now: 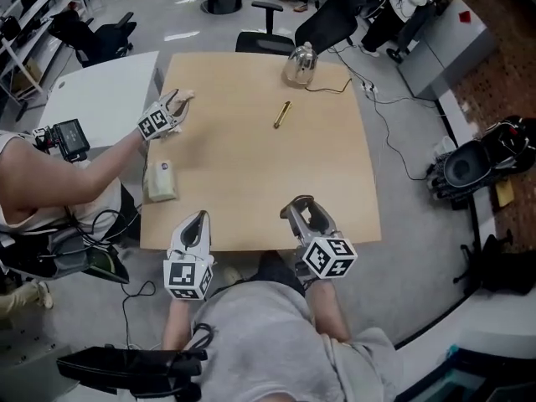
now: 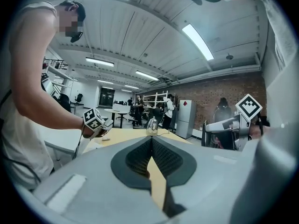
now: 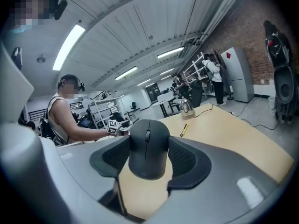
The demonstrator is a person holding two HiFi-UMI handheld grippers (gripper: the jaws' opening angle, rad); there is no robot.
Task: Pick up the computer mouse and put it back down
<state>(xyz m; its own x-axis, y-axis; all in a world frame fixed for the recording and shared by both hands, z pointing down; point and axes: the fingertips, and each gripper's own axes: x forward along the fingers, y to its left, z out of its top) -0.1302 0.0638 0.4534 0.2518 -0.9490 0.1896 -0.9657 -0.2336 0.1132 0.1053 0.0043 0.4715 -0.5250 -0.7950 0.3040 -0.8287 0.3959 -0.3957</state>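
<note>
Jaws: right gripper (image 3: 148, 140) clamps computer mouse (image 3: 148, 155) | left gripper (image 2: 152, 139) closed

Noted around me: pale wooden table (image 1: 243, 166) mid-frame, grey floor (image 1: 402, 216) at right, white table (image 1: 96, 95) upper left, black office chair (image 1: 261, 38) top, brick wall (image 2: 219, 90) and ceiling strip lights (image 2: 198, 41) beyond.

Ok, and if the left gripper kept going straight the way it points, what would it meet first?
The glass kettle at the far edge of the table sits right in line with the shut, empty left gripper; nothing stands between. If it tilts down at all, bare tabletop comes first.
</note>
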